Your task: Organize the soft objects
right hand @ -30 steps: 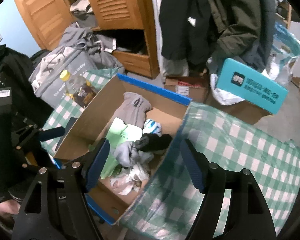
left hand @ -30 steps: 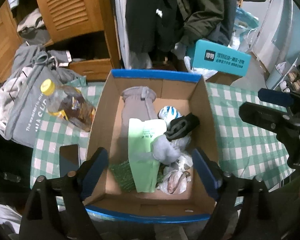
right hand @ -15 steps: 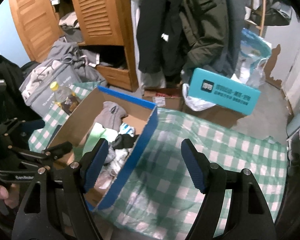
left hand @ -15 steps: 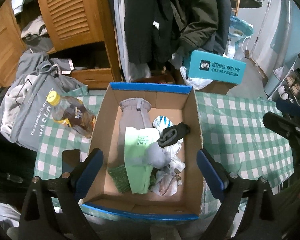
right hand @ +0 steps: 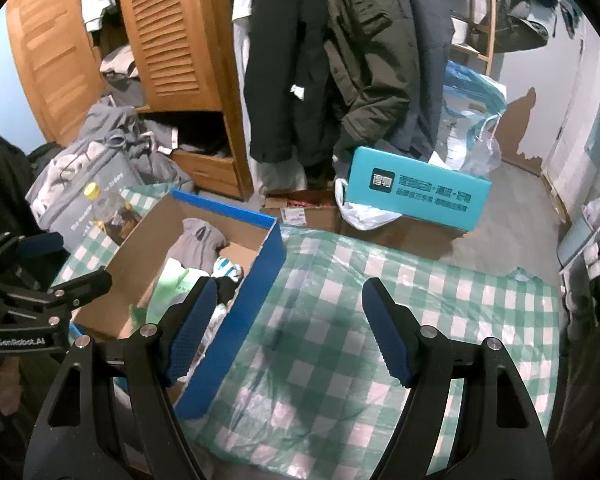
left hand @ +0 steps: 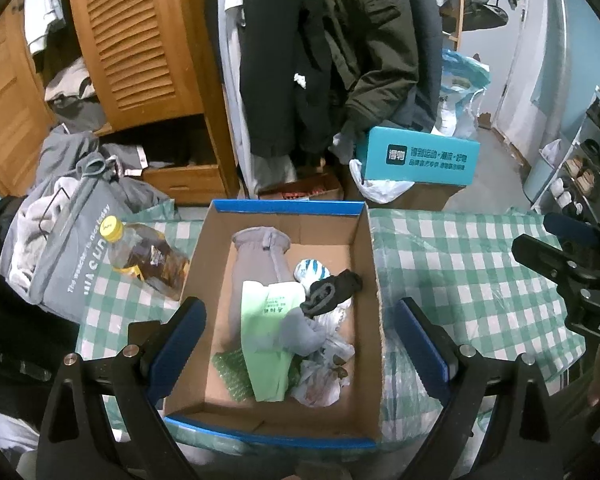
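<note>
A cardboard box with blue edges [left hand: 370, 272] [right hand: 256, 280] sits on the green checked tablecloth. In it lie a grey sock [left hand: 256, 264], a green packet [left hand: 268, 336], a black glove [left hand: 332, 286], a white and blue item [left hand: 310, 272] and crumpled white plastic [left hand: 320, 380]. My left gripper [left hand: 300, 344] is open and empty, held above the box's near end. My right gripper [right hand: 286, 332] is open and empty, over the cloth just right of the box. Each gripper shows in the other's view, the right [left hand: 572, 276] and the left [right hand: 40, 292].
A bottle with a yellow cap [left hand: 140, 256] lies left of the box, beside a grey bag [left hand: 60, 256]. A teal box [left hand: 420, 156] stands beyond the table. Coats [left hand: 320, 60] and a wooden wardrobe [left hand: 132, 40] are behind. The tablecloth [right hand: 380, 320] spreads right.
Both grippers have pulled back and up from the box. The right gripper has swung right, from over the box to over the cloth. The box's contents have not moved.
</note>
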